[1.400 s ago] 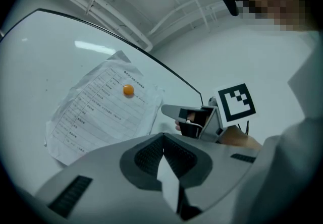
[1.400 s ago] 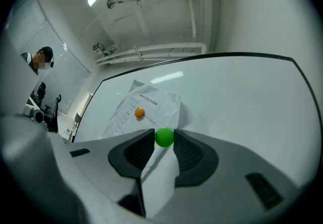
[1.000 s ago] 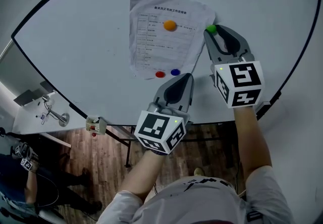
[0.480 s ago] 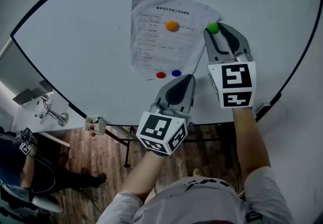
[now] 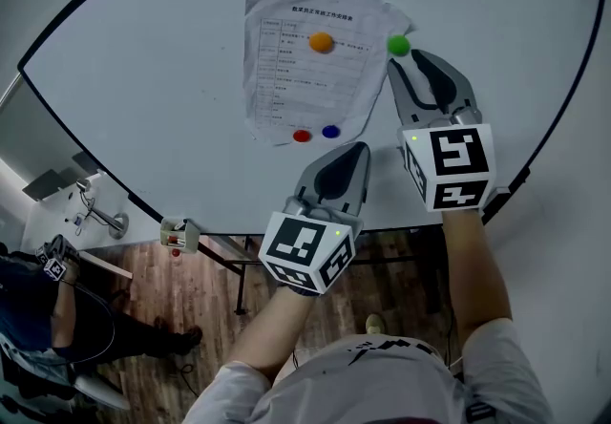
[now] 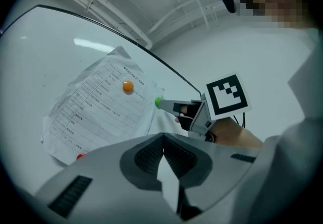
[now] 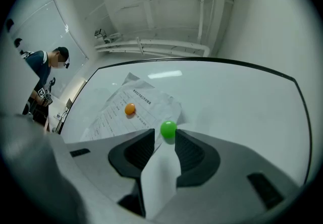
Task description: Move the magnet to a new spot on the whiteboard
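The green magnet clung to the whiteboard beside the paper, at the spread tips of the right hand-held gripper; centring it before closing seemed wise. The left hand-held gripper was pressed together.

The green magnet and orange magnet show against white whiteboard.

A printed sheet bears 1 orange disc, 1 red disc, 1 blue disc.

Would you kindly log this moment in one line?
right gripper: open, tips at green magnet | left gripper: shut, empty | magnet: on whiteboard
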`<state>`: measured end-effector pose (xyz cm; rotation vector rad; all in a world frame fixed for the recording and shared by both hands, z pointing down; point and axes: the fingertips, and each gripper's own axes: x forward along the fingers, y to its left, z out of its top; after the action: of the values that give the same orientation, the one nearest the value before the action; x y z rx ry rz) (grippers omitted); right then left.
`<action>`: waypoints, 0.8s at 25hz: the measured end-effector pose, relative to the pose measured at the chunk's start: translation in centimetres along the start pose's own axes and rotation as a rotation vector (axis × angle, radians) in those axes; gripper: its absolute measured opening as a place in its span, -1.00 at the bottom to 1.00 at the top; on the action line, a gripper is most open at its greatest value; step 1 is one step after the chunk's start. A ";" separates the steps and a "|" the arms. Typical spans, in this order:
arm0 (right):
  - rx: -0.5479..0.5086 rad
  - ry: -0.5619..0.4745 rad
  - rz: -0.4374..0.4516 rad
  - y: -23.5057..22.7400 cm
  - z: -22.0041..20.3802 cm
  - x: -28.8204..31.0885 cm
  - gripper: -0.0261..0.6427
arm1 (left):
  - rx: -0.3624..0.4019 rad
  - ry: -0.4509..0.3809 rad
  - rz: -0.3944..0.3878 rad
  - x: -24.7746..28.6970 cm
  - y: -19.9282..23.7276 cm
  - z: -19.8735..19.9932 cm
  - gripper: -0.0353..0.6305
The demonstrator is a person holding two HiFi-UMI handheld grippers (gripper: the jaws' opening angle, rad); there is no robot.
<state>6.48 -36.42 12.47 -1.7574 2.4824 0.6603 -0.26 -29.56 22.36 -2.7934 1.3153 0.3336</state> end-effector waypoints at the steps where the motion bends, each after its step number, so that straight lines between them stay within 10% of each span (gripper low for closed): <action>1: 0.009 0.002 0.001 0.1 -0.1 -0.3 -0.55 | -0.001 0.002 -0.001 -0.1 -0.1 -0.1 -0.86; 20: 0.227 0.057 0.095 4.8 -4.8 -7.8 -0.78 | -0.003 0.032 -0.015 -4.6 -2.2 -1.3 -0.86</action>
<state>5.99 -29.83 20.46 -1.6077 2.5721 0.3201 -1.23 -24.81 24.48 -2.8213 1.3010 0.2920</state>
